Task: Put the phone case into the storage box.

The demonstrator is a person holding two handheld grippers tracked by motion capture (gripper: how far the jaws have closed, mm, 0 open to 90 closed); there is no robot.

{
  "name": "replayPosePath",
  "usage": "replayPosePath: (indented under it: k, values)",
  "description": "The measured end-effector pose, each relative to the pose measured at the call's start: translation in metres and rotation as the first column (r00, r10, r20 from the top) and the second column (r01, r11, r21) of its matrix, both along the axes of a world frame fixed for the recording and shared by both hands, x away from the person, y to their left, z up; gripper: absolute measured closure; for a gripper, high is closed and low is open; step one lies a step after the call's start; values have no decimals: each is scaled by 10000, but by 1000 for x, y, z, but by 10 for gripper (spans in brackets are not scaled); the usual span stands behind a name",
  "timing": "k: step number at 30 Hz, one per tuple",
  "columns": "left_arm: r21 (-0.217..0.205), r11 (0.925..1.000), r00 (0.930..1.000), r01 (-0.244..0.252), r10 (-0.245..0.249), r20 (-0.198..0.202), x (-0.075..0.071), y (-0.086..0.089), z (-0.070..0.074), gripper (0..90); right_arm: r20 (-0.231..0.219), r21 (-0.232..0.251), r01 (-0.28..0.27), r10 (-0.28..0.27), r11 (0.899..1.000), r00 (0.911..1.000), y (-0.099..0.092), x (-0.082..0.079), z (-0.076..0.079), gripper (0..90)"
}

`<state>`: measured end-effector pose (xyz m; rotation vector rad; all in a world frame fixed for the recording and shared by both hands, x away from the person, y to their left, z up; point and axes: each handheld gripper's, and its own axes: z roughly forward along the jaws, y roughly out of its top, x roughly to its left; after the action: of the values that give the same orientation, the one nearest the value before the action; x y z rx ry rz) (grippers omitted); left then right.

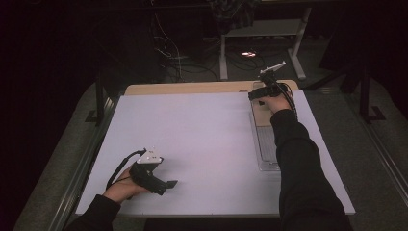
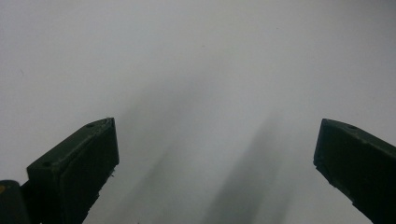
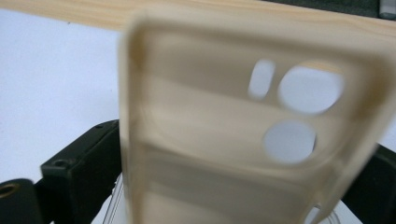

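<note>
The right hand-held gripper (image 3: 243,186) is clenching a beige phone case (image 3: 243,140); the left hand-held gripper (image 2: 215,158) is resting released; lifting slowly should be keeping the case square.

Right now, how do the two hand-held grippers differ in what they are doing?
The right hand-held gripper is at the table's far right and has its jaws on either side of a beige phone case; the left hand-held gripper sits near the front left, jaws wide apart with nothing between them. The right is over a clear tray; the left is over bare white table. Both have black jaws.
</note>
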<state>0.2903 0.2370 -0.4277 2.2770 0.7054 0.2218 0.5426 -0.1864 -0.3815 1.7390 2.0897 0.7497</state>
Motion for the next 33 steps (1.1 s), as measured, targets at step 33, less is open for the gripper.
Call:
replayPosePath:
  k: [33]
  values:
    - [-126,9999,10000,-12,11,-58,2,1,1,0,838,986,-975,894,9903,9925,-8,-37,33,0]
